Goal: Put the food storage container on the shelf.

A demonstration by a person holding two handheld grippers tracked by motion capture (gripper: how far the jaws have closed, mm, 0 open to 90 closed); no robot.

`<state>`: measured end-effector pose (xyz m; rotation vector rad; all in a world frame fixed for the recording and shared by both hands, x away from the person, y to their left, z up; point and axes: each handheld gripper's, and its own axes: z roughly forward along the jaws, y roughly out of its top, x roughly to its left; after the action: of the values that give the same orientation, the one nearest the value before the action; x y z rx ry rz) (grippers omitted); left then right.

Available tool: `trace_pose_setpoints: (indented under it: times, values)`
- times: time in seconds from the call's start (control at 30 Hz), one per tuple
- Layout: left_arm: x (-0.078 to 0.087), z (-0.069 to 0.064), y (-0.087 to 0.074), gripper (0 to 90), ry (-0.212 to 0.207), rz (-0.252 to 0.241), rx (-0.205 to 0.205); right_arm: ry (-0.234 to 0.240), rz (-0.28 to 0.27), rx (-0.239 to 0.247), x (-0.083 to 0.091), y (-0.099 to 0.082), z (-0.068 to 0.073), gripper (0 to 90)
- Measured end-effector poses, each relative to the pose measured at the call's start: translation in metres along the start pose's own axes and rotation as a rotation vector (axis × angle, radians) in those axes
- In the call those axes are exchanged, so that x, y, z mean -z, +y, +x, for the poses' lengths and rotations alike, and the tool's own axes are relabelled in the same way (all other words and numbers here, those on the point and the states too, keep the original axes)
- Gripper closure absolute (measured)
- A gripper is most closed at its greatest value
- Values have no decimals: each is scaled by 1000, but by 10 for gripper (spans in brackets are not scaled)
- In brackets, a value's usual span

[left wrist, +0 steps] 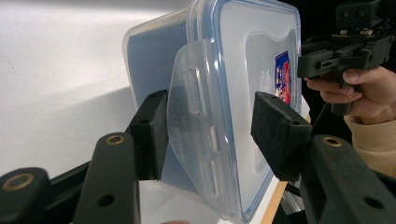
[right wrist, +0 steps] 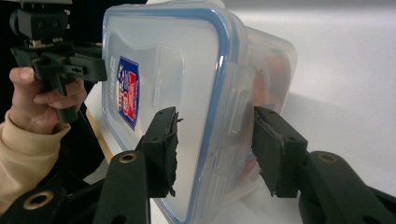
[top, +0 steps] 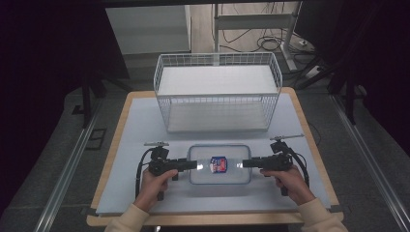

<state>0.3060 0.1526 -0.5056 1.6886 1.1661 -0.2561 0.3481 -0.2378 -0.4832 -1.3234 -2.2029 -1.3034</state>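
Lidded container between two grippers, wire basket behind.

The container (top: 220, 165) lies on the mat (top: 140, 130) near the table (top: 115, 140)'s front edge. The left gripper (top: 193, 165) is at its left end, the right gripper (top: 245, 163) at its right end, each with one jaw over the lid and one under. The wire basket (top: 217, 92) stands behind the container, toward the table's far edge.

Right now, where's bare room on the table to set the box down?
Free: the mat left of the wire basket, and its front strip before the hands. Crowded: middle, where left gripper and right gripper clamp the plastic box.
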Motion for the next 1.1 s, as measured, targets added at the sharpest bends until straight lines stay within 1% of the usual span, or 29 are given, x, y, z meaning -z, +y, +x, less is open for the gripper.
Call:
trace_pose_setpoints:
  times: [0.1,0.2,0.27,0.37,0.47,0.5,0.53,0.57,0.6,0.63,0.67,0.77,0.8,0.83,0.87,1.1]
  values:
    - [1,-2,-1,484,7,-3,-4,-1,-4,-4,0,-1,1,519]
    - [1,-6,-1,488,17,-14,-10,-10,-12,10,2,-2,3,520]
    - [1,-7,-1,490,16,-15,-10,-13,-19,18,3,-2,4,522]
    - [2,-8,-1,490,19,-19,-12,-10,-29,20,4,-2,4,524]
    - [4,-13,1,490,25,-33,-32,-5,-41,26,7,-1,6,525]
    - [4,-13,1,490,25,-33,-32,-5,-41,26,7,-1,6,525]
    - [4,-15,2,490,26,-38,-36,-4,-51,36,9,0,8,525]
    - [5,-16,2,490,26,-41,-38,-4,-51,36,9,0,8,525]
    - [7,-19,3,490,28,-52,-47,-6,-61,52,12,1,11,525]
    - [7,-19,3,490,28,-52,-47,-8,-64,60,13,2,13,525]
    - [9,-22,5,490,30,-57,-59,-9,-68,66,14,3,14,525]
    - [10,-25,6,491,34,-60,-68,-12,-81,90,18,4,18,525]
    - [12,-27,8,491,37,-70,-82,-14,-90,106,19,5,19,524]
    - [12,-27,8,491,37,-70,-82,-14,-90,106,19,5,19,524]
    - [13,-29,9,491,37,-75,-88,-16,-98,125,20,7,21,524]
    - [15,-32,12,491,38,-80,-102,-21,-111,147,24,8,25,524]
